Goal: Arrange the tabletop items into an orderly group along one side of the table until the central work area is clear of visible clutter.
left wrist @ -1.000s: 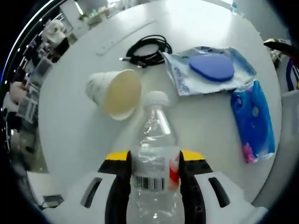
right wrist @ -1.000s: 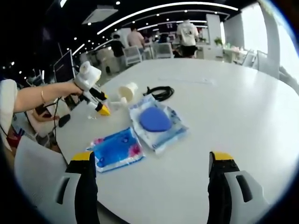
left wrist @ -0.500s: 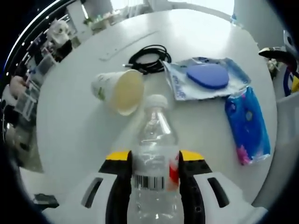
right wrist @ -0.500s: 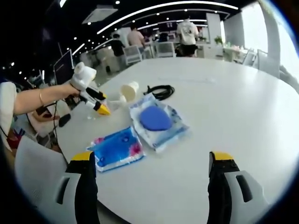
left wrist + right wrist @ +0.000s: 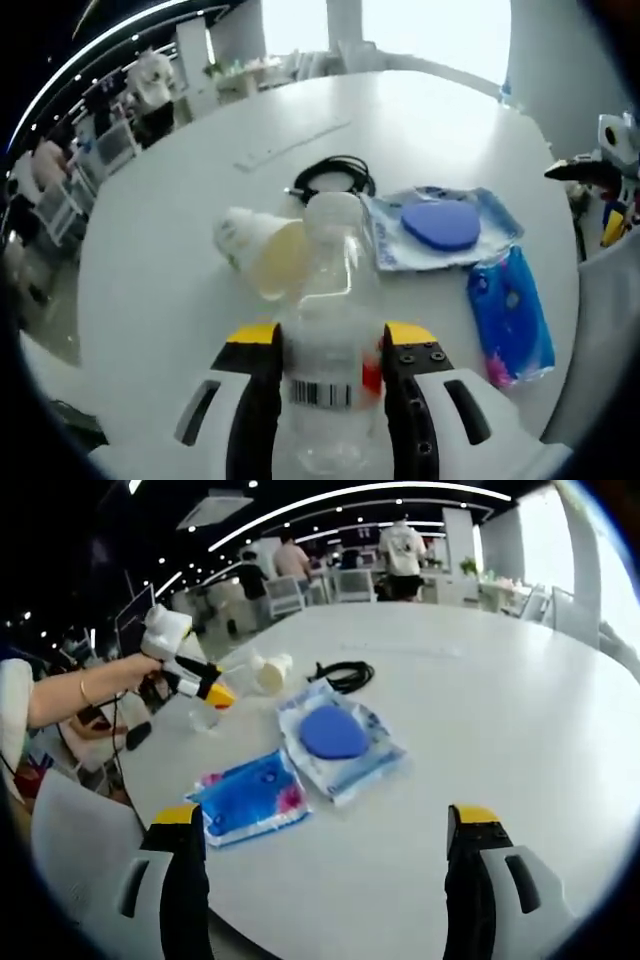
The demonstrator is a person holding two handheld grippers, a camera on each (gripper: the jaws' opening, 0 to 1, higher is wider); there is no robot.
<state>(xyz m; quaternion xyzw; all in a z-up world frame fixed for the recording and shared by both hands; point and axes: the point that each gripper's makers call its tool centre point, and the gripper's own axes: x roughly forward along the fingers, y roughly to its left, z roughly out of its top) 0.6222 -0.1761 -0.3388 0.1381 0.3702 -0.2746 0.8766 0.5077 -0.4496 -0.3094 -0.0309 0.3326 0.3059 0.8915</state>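
Bottle [image 5: 330,330] now rides higher off the table [image 5: 160,250], clamped in my left claw [image 5: 330,345], above the tipped cup [image 5: 262,255]; next it goes to one side. My right claw [image 5: 325,820] hangs wide, holding nothing.

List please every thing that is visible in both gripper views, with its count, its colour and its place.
water bottle: one, clear with white cap, between the left gripper's jaws
paper cup: one, white, on its side on the table, behind the bottle
cable: one, black, coiled, beyond the cup
wipes pack: one, white and blue with a blue oval, beside the cable
tissue pack: one, blue, near the table edge
table: one, white, round
left gripper: one, yellow-tipped, shut on the bottle
right gripper: one, yellow-tipped, open above the table
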